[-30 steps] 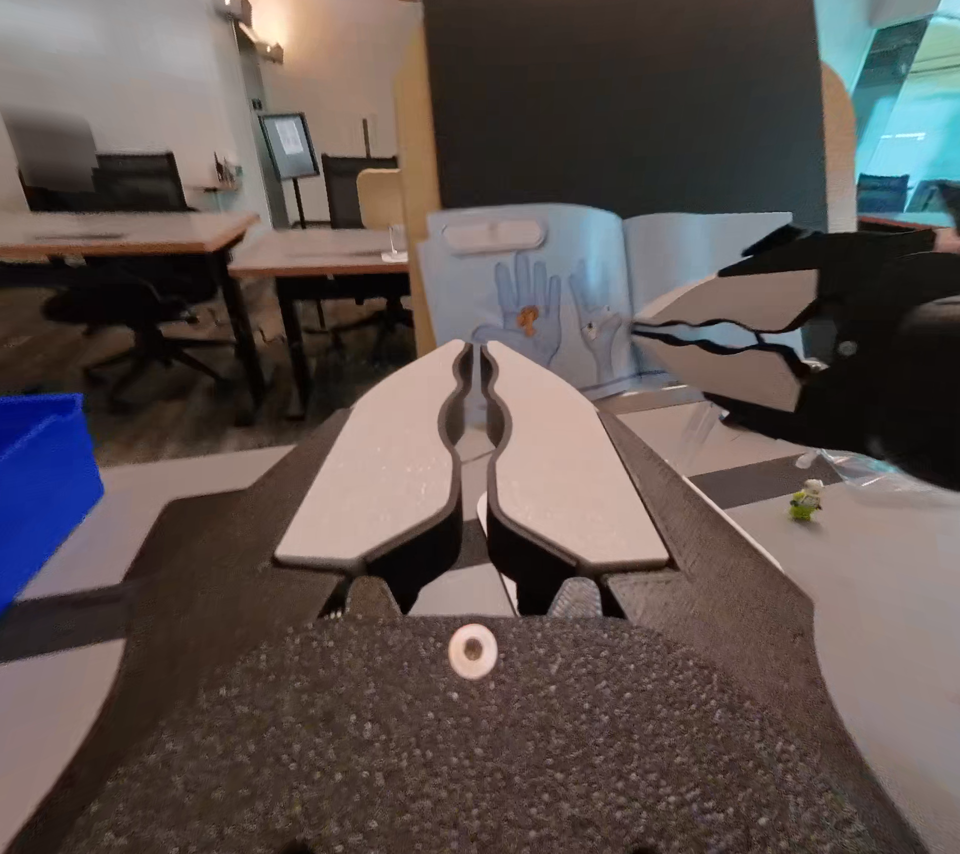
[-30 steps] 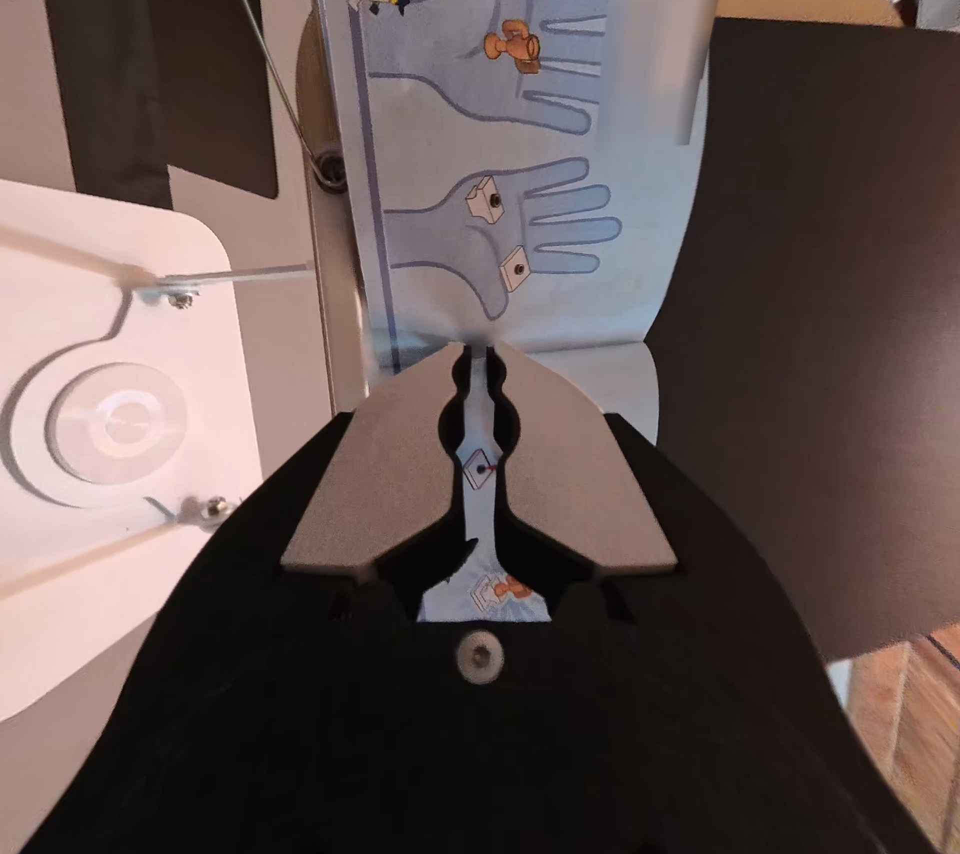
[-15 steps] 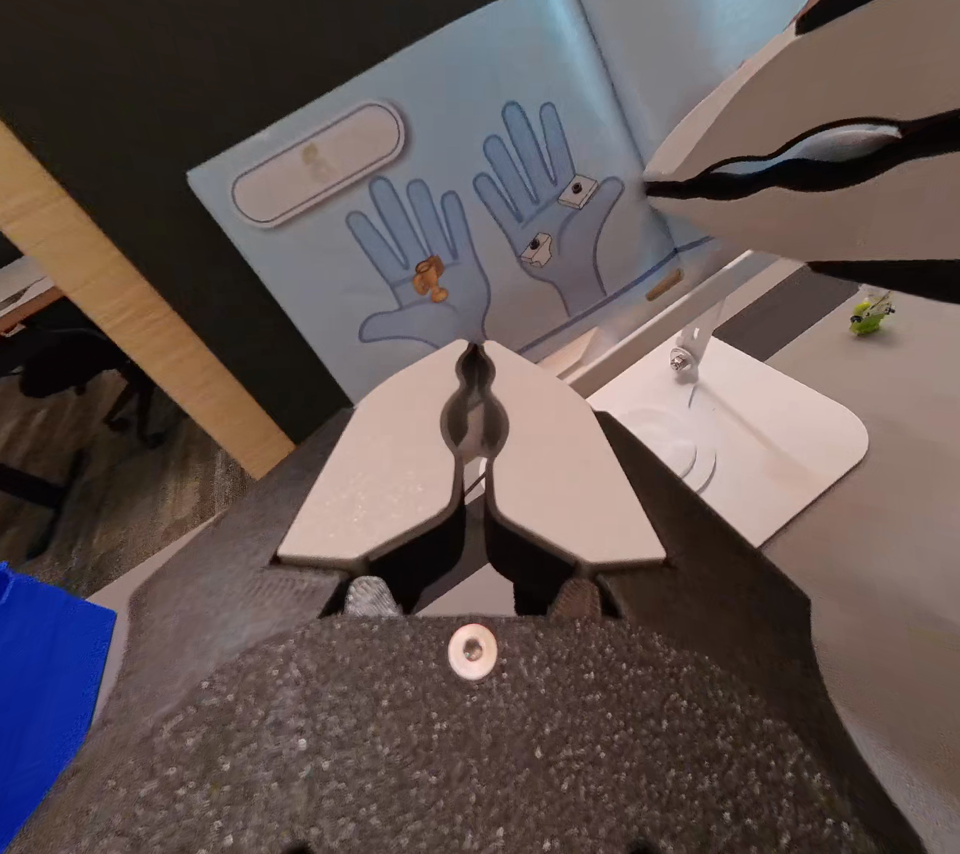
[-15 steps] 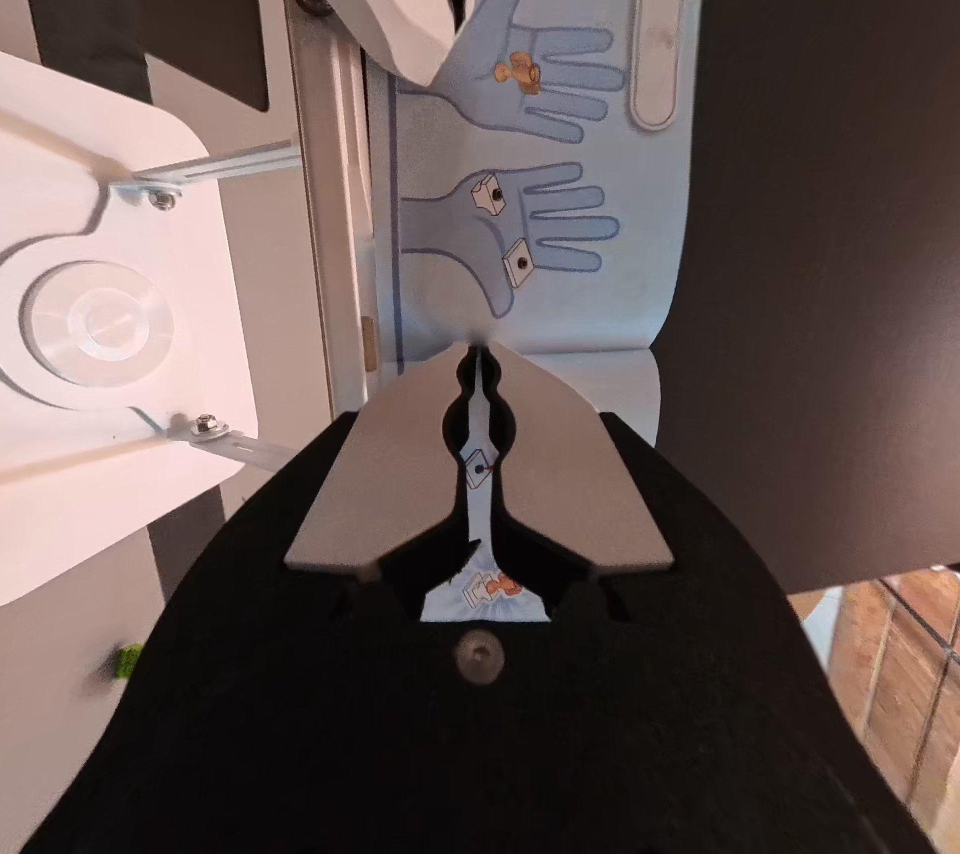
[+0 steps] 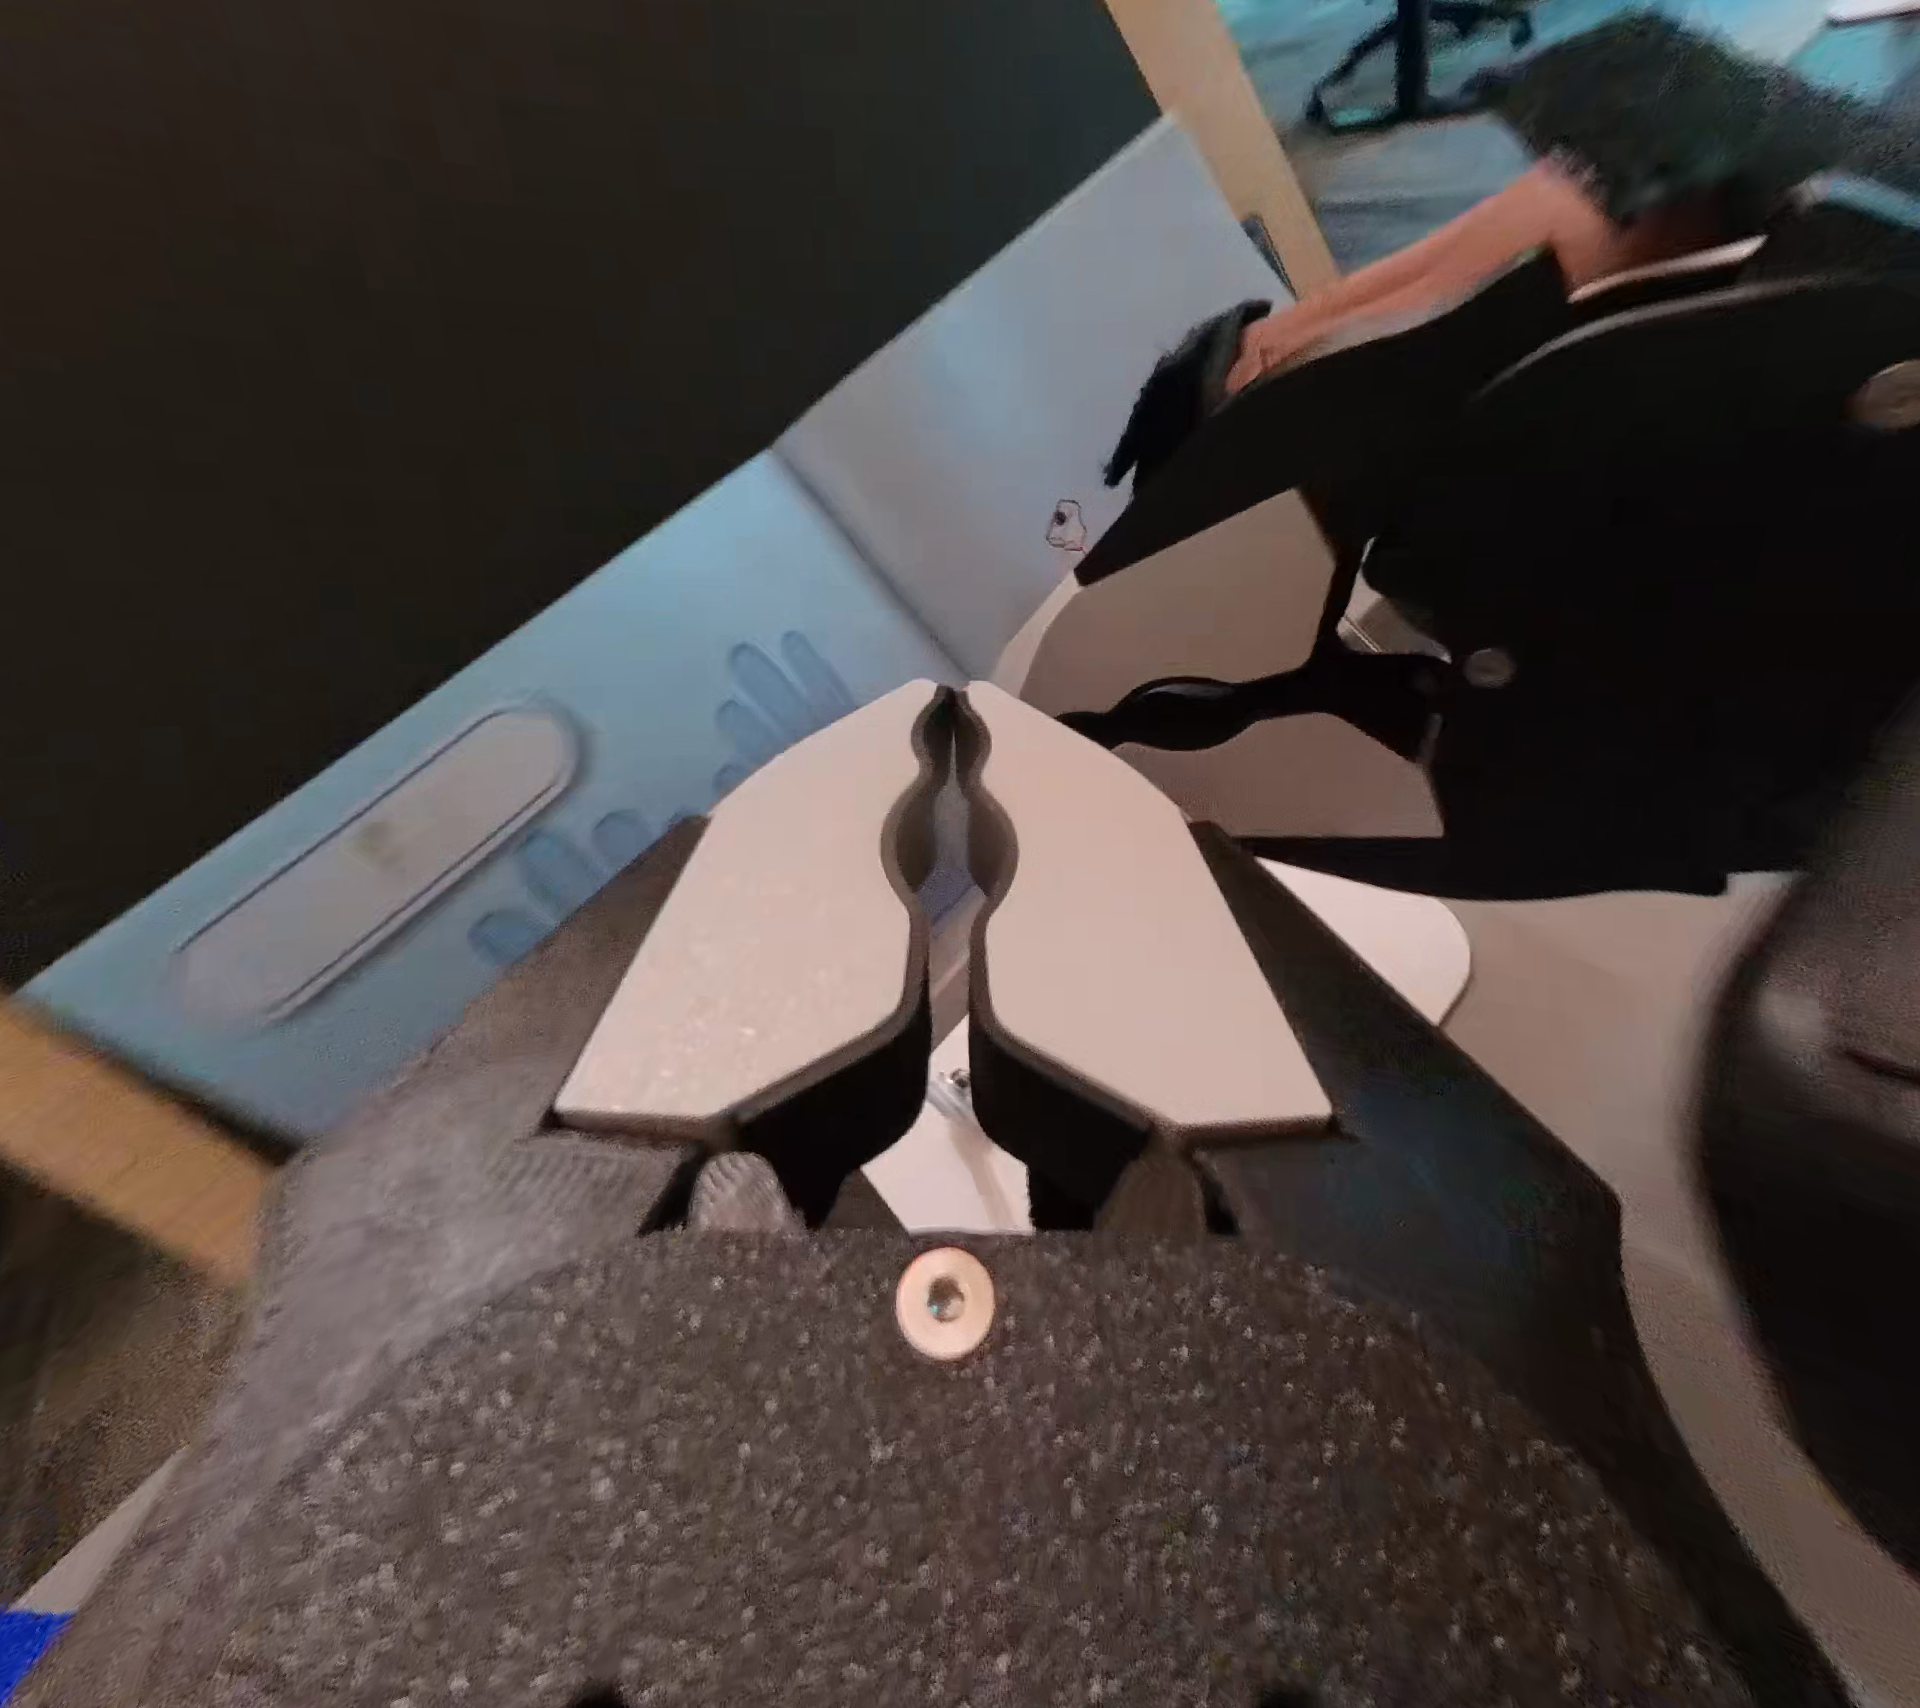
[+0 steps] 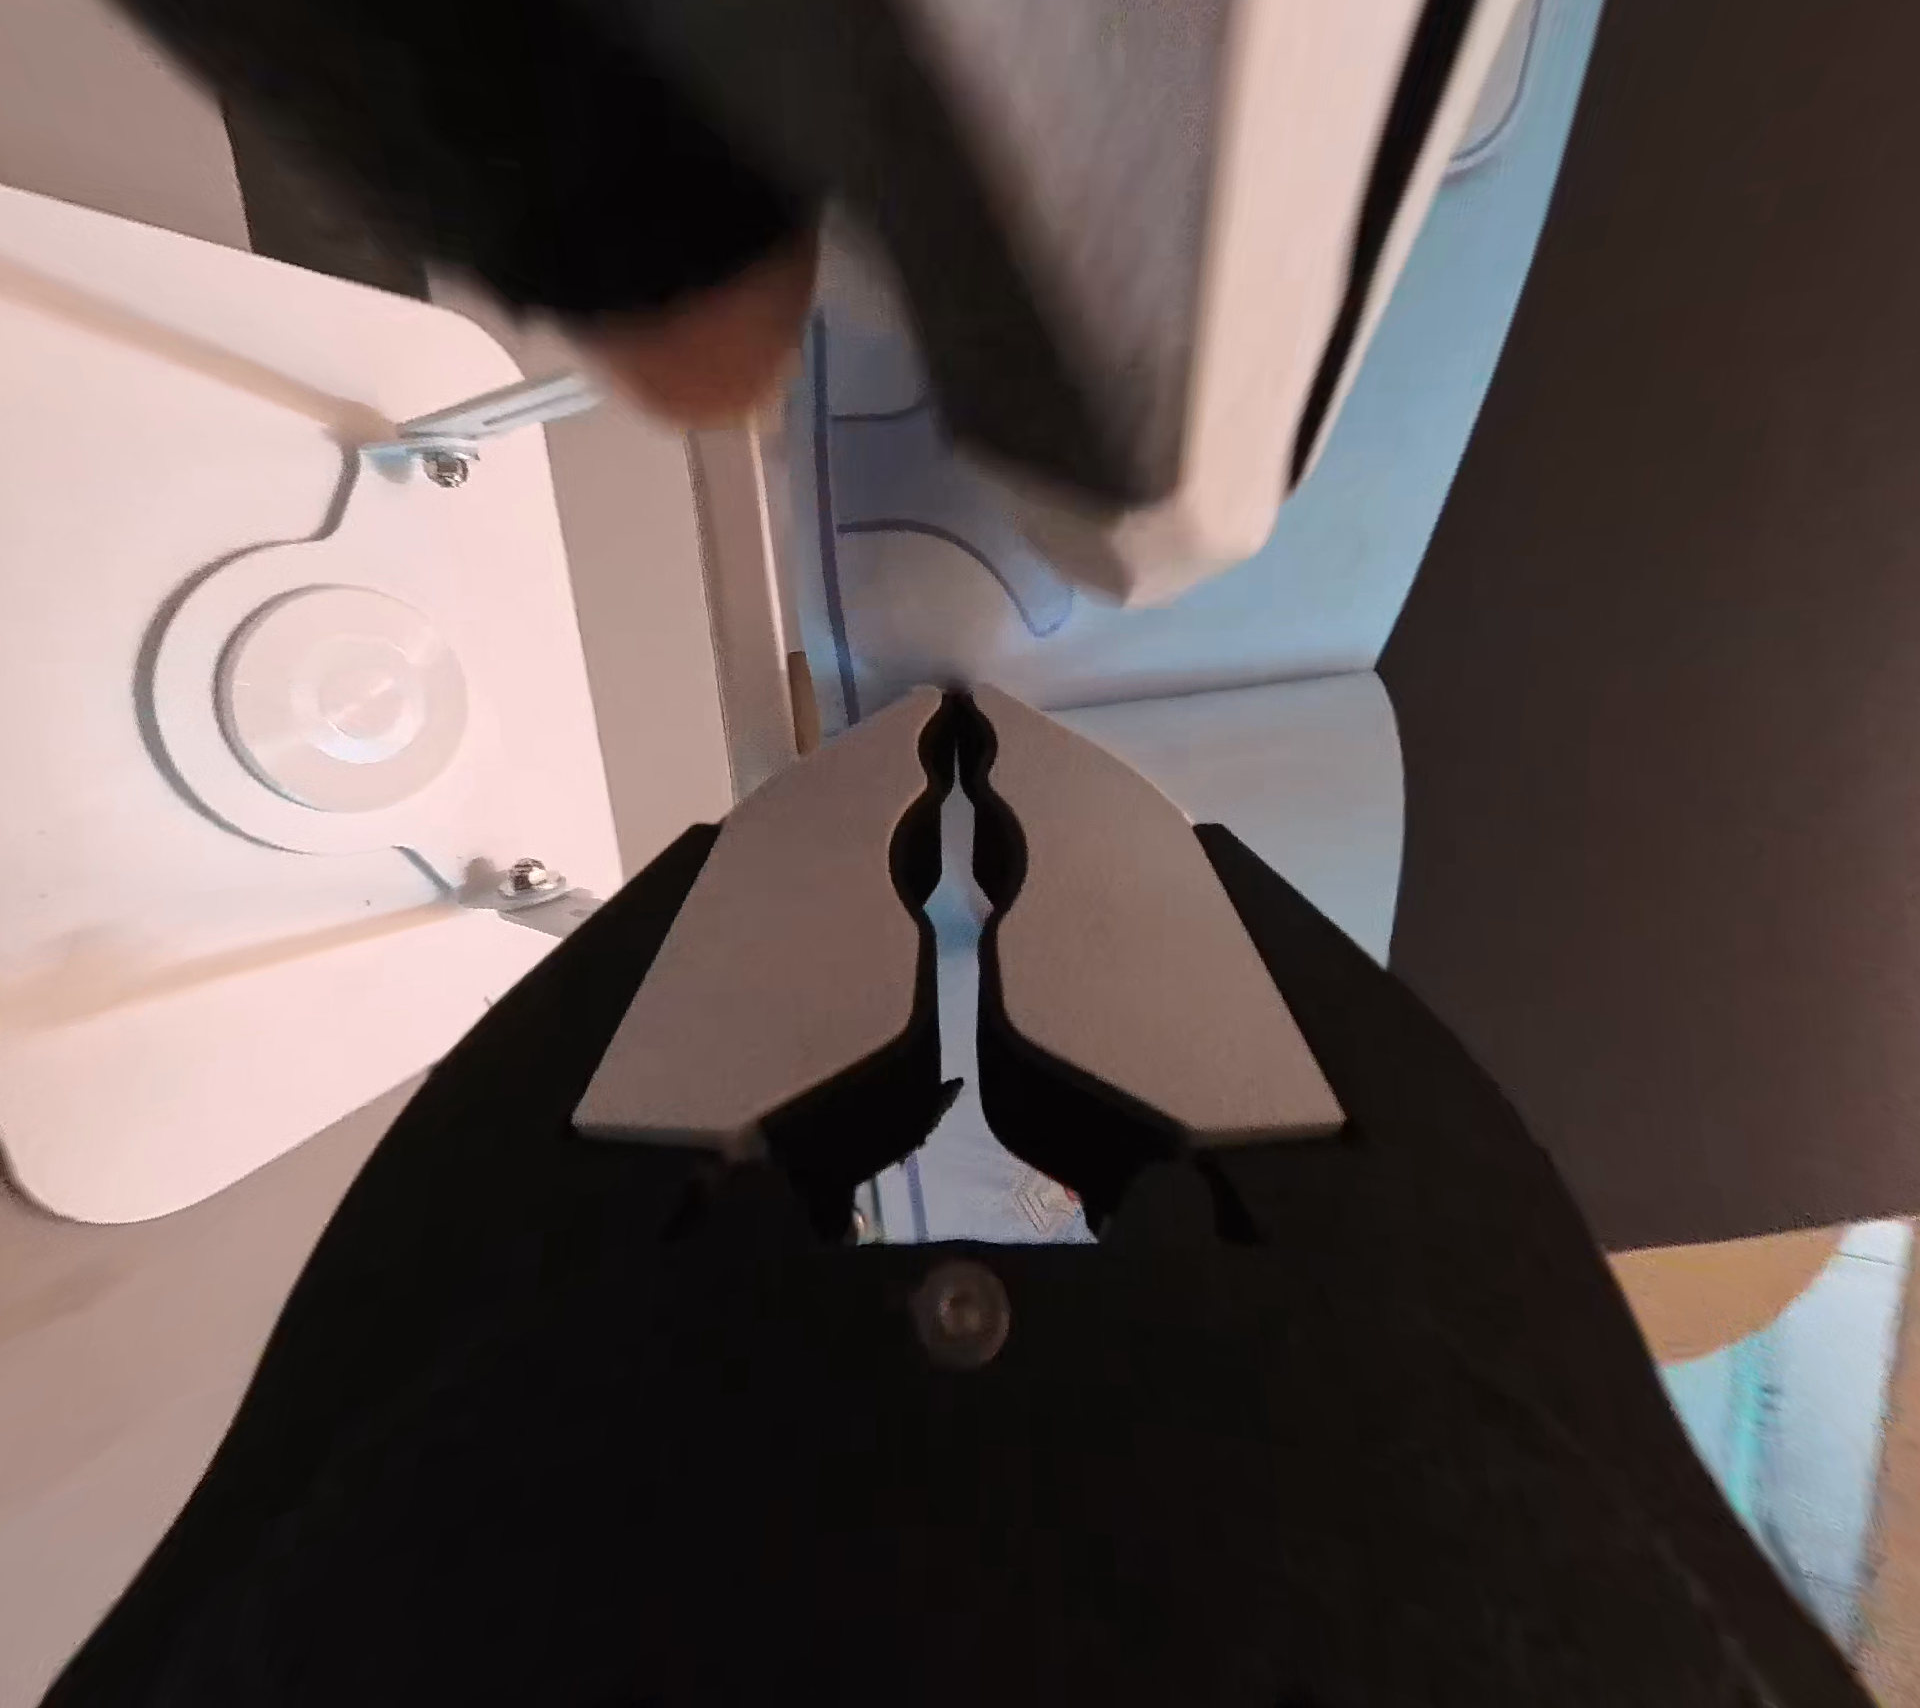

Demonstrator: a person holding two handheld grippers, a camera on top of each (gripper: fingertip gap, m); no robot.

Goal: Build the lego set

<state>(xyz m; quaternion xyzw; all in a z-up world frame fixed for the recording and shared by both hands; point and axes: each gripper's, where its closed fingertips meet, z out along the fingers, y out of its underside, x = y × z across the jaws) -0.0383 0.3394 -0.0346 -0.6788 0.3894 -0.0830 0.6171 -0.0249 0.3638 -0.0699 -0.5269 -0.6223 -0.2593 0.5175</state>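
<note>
Both claws are closed at the tips: left gripper [image 5: 951, 702] empty, right gripper [image 6: 954, 702] apparently pinching a page of the pale-blue paper instruction booklet [image 5: 644, 702]. Since a second ago, the left has advanced to the booklet on its white metal stand [image 6: 312, 515], indicating page-turning. No bricks visible now.

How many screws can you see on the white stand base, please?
2. One screw is on the upper bracket of the white stand base, the other screw on the lower bracket, near the right gripper. More may be hidden.
</note>
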